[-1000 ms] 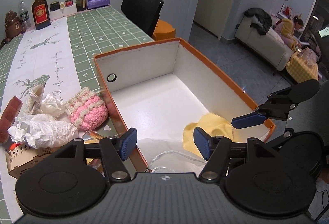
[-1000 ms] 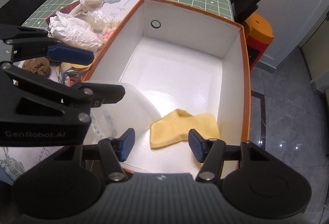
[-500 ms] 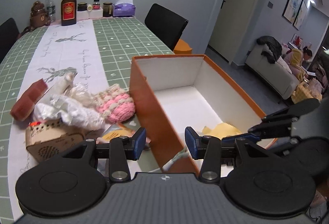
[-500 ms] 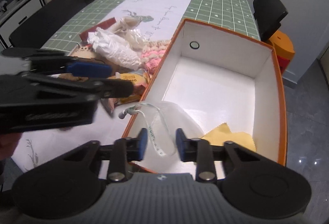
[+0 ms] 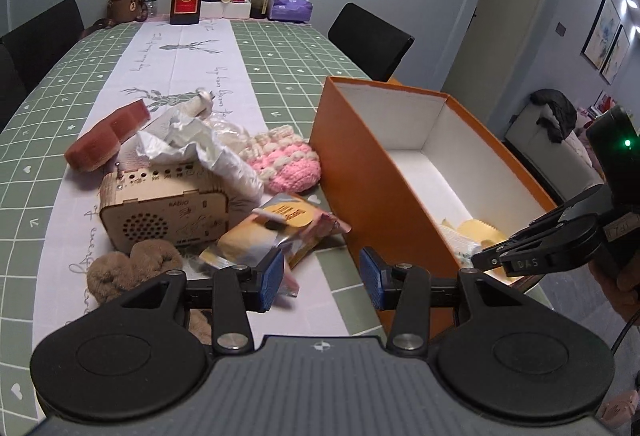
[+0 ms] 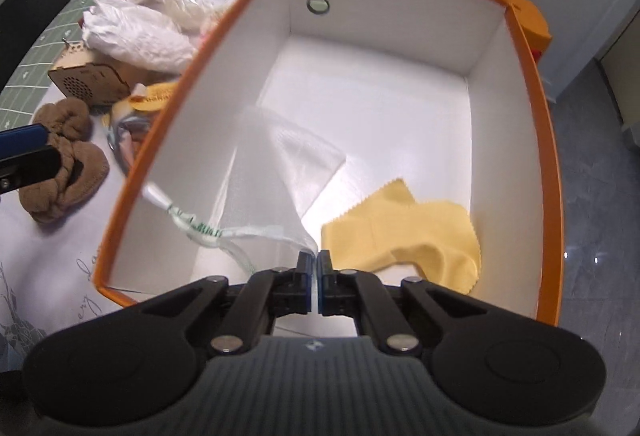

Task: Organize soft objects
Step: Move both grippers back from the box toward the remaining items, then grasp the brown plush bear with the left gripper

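Right jaws: the right gripper (image 6: 314, 267) had its jaws pressed together on an edge of the clear plastic bag (image 6: 276, 172), which hung inside the orange box (image 6: 554, 172).
Left jaws: the left gripper (image 5: 322, 278) stood spread with nothing between its jaws, above the tabletop (image 5: 280, 48) beside the box's near wall, close to the snack packet (image 5: 280, 232).
Done: the yellow cloth (image 6: 404, 220) lay on the box floor, and the bag was all but in.
Left: the brown scrunchie (image 5: 132, 270), pink crochet piece (image 5: 286, 162) and white crumpled bag (image 5: 216, 152) remained outside.
Not soft: the wooden radio (image 5: 164, 208) probably stays out.
Progress: judged early, most soft things unsorted.
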The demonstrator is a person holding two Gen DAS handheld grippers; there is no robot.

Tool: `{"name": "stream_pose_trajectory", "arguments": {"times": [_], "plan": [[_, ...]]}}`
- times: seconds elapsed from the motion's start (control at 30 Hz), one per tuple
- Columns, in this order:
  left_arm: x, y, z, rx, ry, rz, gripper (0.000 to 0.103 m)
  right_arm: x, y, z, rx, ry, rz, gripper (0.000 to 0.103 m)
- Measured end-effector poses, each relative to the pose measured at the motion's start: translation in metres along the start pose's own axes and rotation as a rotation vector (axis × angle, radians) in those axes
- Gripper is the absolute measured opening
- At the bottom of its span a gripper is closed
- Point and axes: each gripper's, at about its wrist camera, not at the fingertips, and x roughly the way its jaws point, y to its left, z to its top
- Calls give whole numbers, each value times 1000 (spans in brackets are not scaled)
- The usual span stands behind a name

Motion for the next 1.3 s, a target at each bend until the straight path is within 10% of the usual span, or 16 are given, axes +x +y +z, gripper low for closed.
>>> {"name": "stream_pose_trajectory", "arguments": {"times": [0.33, 0.77, 1.3], "plan": [[-21, 24, -19, -17, -17, 40, 52, -52, 11, -18, -4, -137, 32, 27], [-67, 60, -52, -17, -158, 98, 60, -81, 113, -60, 36, -572, 205, 45], [-33, 137, -72, -268, -127, 120, 80, 20, 180, -45, 96, -506, 199, 40]]}}
